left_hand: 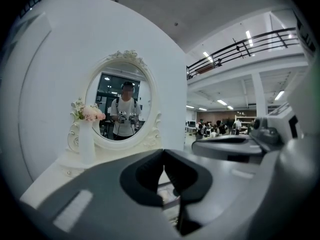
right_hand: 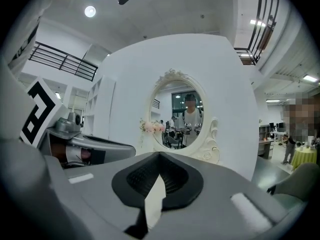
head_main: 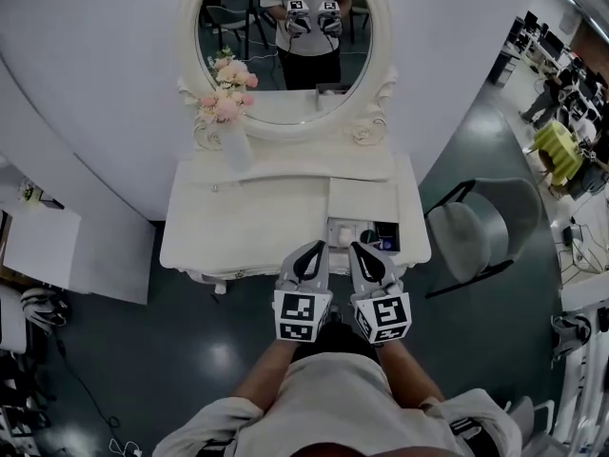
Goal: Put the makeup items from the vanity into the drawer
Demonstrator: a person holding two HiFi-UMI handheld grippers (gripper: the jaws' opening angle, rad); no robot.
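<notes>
The white vanity (head_main: 238, 222) stands in front of me under an oval mirror (head_main: 249, 46). At its right front a drawer (head_main: 333, 231) is open; inside lie small makeup items (head_main: 366, 234), pale ones and a dark one, too small to tell apart. My left gripper (head_main: 314, 248) and right gripper (head_main: 360, 248) hover side by side at the vanity's front edge, tips just short of the drawer. Both are shut with nothing between the jaws. The left gripper (left_hand: 164, 155) and the right gripper (right_hand: 159, 156) both face the mirror, each with its dark pads closed together.
A white vase of pink flowers (head_main: 228, 112) stands at the vanity's back left, below the mirror. A grey chair (head_main: 485, 231) sits close on the right. A white cabinet (head_main: 38, 246) is on the left. People and desks are far off on the right.
</notes>
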